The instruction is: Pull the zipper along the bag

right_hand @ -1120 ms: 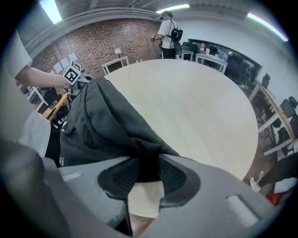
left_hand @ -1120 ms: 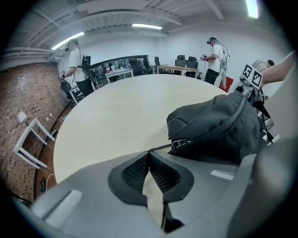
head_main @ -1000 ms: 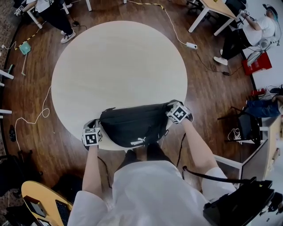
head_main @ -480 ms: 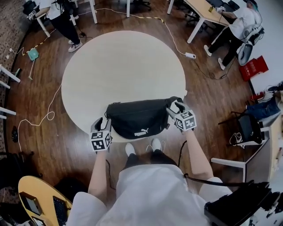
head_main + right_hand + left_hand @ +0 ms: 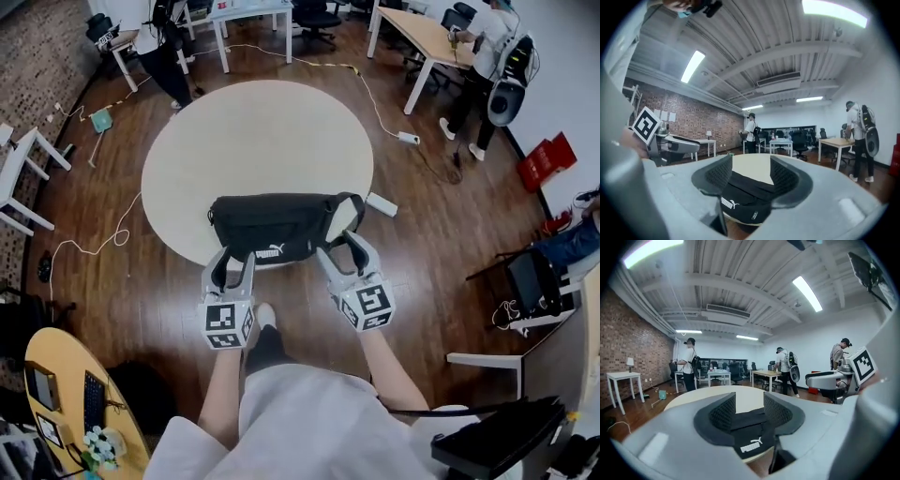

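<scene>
Round and pale, the table (image 5: 253, 122) holds one black Puma waist bag (image 5: 281, 230). It lies at the near edge, with its strap (image 5: 354, 211) looped out to the right. The zipper is too small to see, so I cannot tell if it is open or shut. Nothing touches the bag, so I think the pulling is not under way.

Two grippers hang on the near side of the bag, off the table, and both point at it. The left gripper (image 5: 232, 269) has its jaws about half open. They have just been opening, and nothing is between them. The right gripper (image 5: 340, 253) is the same: jaws half apart, just opened, empty.

What looks left to do is to hold the bag, pinch the zipper, and slide it along.

Far off are a few people.
</scene>
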`<move>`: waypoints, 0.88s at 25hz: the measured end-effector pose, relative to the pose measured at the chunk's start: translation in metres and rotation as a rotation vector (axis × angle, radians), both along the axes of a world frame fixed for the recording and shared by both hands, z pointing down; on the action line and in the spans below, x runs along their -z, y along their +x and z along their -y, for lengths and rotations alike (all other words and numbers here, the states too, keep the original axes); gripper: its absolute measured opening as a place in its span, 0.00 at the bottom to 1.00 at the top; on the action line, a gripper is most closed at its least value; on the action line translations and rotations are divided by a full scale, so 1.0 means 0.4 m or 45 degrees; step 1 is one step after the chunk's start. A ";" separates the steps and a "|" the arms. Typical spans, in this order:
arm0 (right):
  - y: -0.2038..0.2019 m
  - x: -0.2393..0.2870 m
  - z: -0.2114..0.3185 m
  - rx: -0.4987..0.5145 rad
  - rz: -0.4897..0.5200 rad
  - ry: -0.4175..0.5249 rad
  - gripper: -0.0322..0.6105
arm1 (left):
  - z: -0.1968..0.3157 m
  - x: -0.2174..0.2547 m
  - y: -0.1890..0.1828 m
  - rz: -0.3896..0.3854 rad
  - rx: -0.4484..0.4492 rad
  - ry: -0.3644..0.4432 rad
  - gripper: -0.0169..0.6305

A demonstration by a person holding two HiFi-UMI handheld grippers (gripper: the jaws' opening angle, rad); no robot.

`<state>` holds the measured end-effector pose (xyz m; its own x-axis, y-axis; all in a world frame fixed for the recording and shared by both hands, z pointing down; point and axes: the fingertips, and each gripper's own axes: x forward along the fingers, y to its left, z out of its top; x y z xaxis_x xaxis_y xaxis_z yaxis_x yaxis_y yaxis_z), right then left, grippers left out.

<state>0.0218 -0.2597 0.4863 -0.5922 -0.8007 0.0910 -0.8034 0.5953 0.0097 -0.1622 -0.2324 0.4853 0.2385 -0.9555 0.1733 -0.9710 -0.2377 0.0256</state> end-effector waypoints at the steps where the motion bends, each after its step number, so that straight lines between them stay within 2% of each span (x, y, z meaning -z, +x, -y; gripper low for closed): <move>1: 0.019 0.030 -0.050 0.007 0.001 0.049 0.41 | -0.051 0.028 0.031 -0.003 0.032 0.036 0.35; 5: 0.119 0.106 -0.223 0.002 -0.045 0.125 0.41 | -0.256 0.097 0.168 0.008 0.098 0.103 0.35; 9: 0.153 0.168 -0.376 0.038 -0.023 0.152 0.41 | -0.420 0.130 0.231 0.051 0.127 0.099 0.35; 12: 0.173 0.213 -0.478 0.023 -0.001 0.163 0.41 | -0.500 0.170 0.250 0.076 0.130 0.131 0.35; 17: 0.217 0.236 -0.551 -0.059 0.000 0.162 0.41 | -0.555 0.224 0.270 0.052 0.065 0.186 0.35; 22: 0.152 0.219 -0.596 -0.075 -0.014 0.134 0.41 | -0.627 0.242 0.186 0.080 0.077 0.230 0.36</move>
